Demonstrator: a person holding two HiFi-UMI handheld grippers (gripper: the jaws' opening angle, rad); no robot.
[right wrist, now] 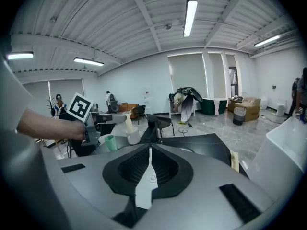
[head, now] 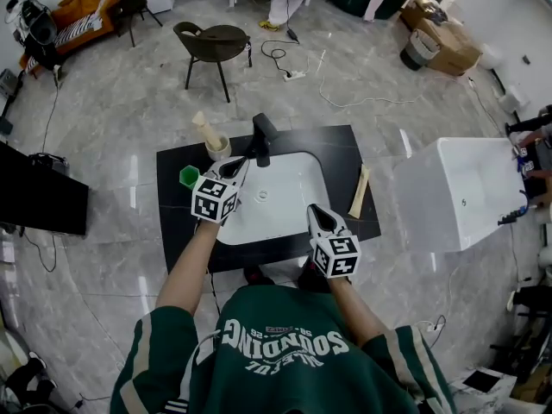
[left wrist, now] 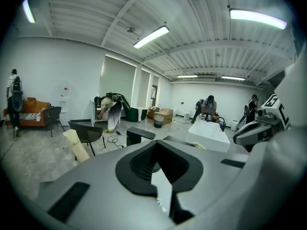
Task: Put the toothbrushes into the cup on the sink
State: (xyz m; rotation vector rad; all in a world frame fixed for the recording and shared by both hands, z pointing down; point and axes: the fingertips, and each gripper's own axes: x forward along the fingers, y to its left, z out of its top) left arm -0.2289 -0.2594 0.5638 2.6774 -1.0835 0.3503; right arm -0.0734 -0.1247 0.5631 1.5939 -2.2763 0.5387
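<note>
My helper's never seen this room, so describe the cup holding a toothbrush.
Find the black counter around the white sink. Left of the black faucet stands a cream cup with a beige toothbrush sticking out; the green cup beside it is smaller.

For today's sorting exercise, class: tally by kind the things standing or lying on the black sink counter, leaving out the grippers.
Cups: 2 (white cup, green cup)
Toothbrushes: 2 (one standing in the white cup, one lying flat)
Faucets: 1
Total: 5
</note>
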